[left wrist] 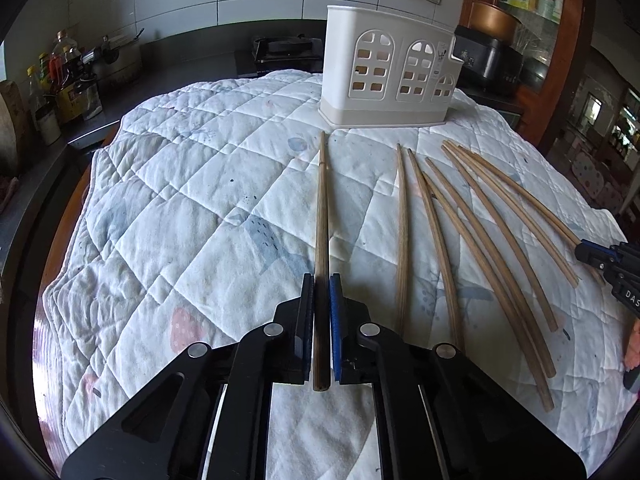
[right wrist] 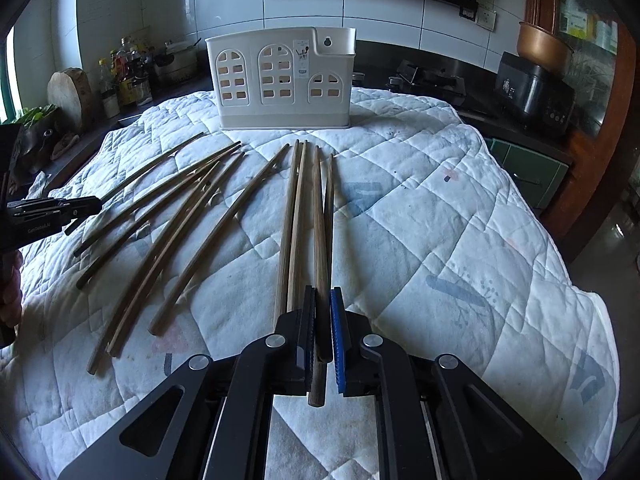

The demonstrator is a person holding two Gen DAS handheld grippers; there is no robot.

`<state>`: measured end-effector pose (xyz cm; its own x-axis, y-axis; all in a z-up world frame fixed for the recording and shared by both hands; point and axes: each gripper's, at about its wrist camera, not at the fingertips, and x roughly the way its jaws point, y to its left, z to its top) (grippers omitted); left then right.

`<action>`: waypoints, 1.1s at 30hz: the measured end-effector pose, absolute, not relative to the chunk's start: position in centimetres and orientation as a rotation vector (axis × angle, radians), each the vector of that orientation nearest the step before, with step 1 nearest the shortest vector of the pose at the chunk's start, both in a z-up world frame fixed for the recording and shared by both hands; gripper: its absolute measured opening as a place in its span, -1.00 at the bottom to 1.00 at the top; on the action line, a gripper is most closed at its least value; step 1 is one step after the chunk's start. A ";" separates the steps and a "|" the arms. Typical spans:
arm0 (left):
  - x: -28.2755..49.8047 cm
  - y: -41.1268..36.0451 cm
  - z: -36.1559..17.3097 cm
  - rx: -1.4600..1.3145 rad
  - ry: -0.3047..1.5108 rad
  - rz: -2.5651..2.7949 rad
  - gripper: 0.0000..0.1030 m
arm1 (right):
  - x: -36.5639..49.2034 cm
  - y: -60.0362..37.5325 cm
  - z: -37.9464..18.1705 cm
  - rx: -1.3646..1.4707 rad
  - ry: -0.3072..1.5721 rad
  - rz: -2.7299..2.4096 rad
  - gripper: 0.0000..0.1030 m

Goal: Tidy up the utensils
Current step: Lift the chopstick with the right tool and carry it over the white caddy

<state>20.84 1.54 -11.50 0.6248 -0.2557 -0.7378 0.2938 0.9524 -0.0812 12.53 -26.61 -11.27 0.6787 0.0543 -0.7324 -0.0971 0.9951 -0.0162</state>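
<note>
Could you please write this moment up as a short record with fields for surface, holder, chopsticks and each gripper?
surface: white quilted cloth spread over a table
holder: white utensil holder standing upright at the far side of the cloth
loose chopsticks: wooden chopsticks lying fanned out on the cloth, none in the holder that can be seen
left gripper: left gripper shut on one chopstick
right gripper: right gripper shut on a chopstick; a second dark stick also lies between its jaws

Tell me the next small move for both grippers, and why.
Probably lift both chopsticks clear of the quilt and carry them toward the white holder: the left gripper and right gripper are each shut on a chopstick, and the holder looks empty.
</note>
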 end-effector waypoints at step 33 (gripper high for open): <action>19.5 0.6 -4.9 -0.012 0.673 -0.355 -0.88 | 11.1 -27.8 -3.7 -0.023 0.623 0.110 -0.86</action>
<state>19.51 0.62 -4.88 0.7240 -0.3253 -0.6083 0.3177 0.9400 -0.1245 11.08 -27.76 -3.67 0.8063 0.0956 -0.5838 -0.1098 0.9939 0.0112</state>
